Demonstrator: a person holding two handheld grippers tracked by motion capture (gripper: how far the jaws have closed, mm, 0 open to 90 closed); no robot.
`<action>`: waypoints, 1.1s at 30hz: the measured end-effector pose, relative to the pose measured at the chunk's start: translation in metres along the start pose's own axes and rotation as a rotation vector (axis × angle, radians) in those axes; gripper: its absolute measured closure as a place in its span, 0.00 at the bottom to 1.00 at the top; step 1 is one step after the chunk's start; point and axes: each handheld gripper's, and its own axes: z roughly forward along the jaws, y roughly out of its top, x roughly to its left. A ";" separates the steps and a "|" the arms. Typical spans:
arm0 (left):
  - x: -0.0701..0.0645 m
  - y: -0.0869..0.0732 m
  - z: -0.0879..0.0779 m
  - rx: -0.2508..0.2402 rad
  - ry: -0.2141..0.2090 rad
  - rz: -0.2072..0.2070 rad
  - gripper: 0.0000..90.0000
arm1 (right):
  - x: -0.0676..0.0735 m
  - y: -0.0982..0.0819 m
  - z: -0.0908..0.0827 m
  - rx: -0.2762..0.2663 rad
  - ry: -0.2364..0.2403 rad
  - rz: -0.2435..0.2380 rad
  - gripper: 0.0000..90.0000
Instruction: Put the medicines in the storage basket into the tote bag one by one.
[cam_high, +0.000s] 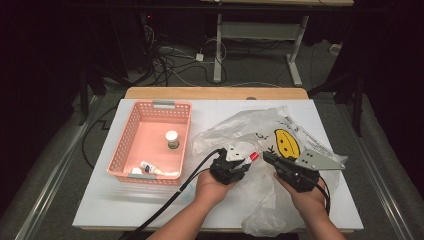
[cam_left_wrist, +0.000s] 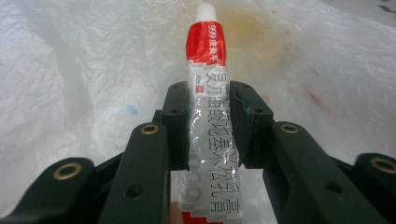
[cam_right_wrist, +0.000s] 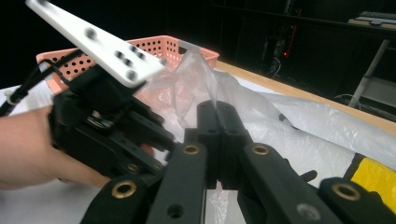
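With its jaws narrowed onto a tube of ointment, the left gripper pinches the tube across its flat crimped body; both pads press the silver foil sides, which show creases. Tube sticks out past the pads, red band and white cap leading, tail end running back between the arms. It hangs just above the plastic bag, no contact visible.

Right gripper, just beside the left one, has its jaws pressed fully together on a thin fold of the bag film; the film rises from the pad tips in a crumpled peak. Both grippers sit over the near half of the bag, tips nearly facing each other. Grey three-cornered plate rides on top of the right gripper.

Bag: translucent white film, wrinkled, spread loosely, with a yellow smiley print on its far-right part and black lettering next to it.

Left of the bag, just beside it: a pink perforated plastic basket, rectangular, grey handle clips on the short ends. Inside, a small upright white-capped bottle near the bag-side wall, and a lying white tube or bottle at the near wall.

Everything rests on a white tabletop; a wooden edge runs beyond the bag.
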 end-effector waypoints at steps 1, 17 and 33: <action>0.001 0.001 0.004 0.000 0.000 -0.003 0.75 | -0.001 0.000 0.000 -0.001 0.003 0.001 1.00; 0.009 0.013 0.040 0.013 0.013 0.042 0.62 | -0.004 -0.002 -0.001 -0.001 -0.002 0.006 1.00; -0.003 -0.011 0.001 0.019 -0.079 -0.029 0.37 | -0.006 -0.002 -0.002 -0.002 0.003 0.006 1.00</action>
